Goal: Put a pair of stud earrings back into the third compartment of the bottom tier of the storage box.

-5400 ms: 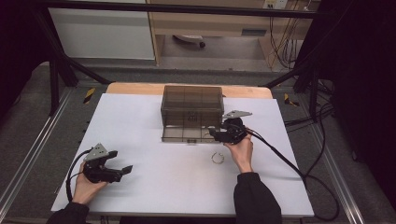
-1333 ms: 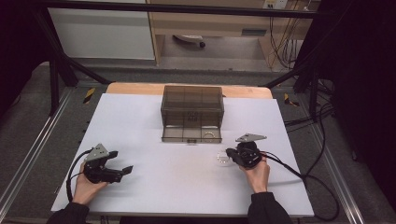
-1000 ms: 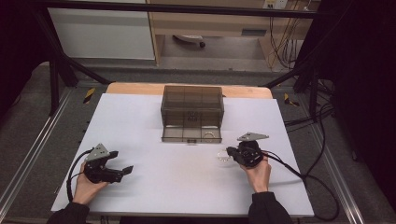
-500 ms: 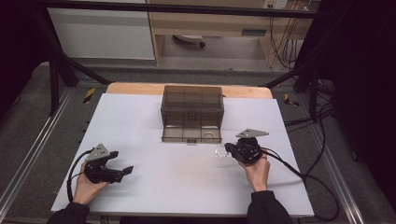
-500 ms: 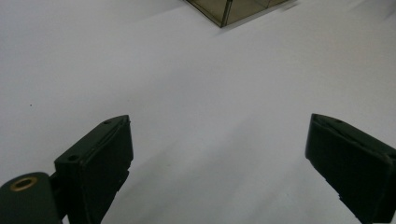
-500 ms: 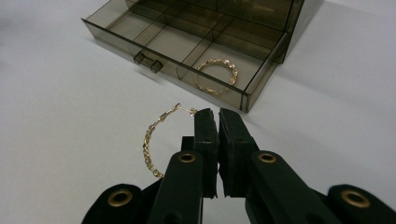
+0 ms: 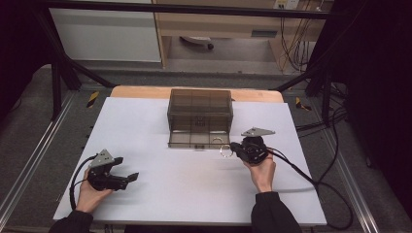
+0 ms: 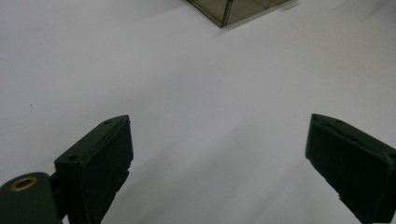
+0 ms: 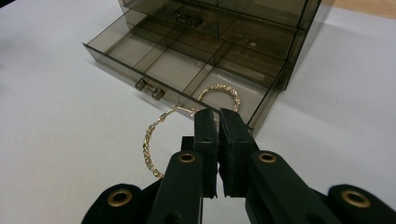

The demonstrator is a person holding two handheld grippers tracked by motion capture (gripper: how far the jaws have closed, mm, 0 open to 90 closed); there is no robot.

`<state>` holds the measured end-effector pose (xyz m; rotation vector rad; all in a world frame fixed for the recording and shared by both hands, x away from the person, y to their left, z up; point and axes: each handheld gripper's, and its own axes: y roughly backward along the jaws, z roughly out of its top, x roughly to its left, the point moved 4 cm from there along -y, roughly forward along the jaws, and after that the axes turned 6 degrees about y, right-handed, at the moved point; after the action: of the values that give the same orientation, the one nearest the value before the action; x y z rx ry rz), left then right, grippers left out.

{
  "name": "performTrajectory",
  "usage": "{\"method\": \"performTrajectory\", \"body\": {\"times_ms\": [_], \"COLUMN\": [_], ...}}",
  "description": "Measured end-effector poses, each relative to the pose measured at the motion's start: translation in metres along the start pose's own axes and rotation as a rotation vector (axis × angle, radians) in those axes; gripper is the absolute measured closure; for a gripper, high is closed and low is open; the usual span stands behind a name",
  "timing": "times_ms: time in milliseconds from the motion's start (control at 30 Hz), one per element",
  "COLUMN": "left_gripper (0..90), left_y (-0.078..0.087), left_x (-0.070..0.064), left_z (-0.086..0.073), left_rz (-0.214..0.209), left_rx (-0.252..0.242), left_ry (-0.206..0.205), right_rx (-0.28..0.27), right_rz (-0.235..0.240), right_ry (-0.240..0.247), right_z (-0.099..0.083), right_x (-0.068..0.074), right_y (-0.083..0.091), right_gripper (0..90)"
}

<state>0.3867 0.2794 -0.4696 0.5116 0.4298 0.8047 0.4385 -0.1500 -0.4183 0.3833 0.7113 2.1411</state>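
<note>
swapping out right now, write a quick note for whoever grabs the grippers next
Right gripper: fingers shut on a gold hoop earring, held just in front of the open drawer of the smoky plastic organizer.
Left gripper: open, holding nothing, low over the white table at the near left.
Done: drawer pulled out; a matching hoop already lies in the drawer's front corner compartment nearest the right gripper.
Left: probably set the held earring in the drawer, release it, then push the drawer shut. A small dark item sits further back in the organizer; I cannot tell what it is.
</note>
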Motion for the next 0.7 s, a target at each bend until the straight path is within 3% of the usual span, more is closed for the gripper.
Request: {"method": "performTrajectory", "body": {"times_ms": [700], "left_gripper": [7.4], "left_y": [0.000], "left_x": [0.000], "left_z": [0.000], "left_rz": [0.000], "left_rx": [0.000], "left_ry": [0.001], "right_rx": [-0.011], "right_rz": [-0.030], "right_ry": [-0.002], "right_z": [0.031], "right_x": [-0.005], "right_y": [-0.027], "right_gripper": [86.9]}}
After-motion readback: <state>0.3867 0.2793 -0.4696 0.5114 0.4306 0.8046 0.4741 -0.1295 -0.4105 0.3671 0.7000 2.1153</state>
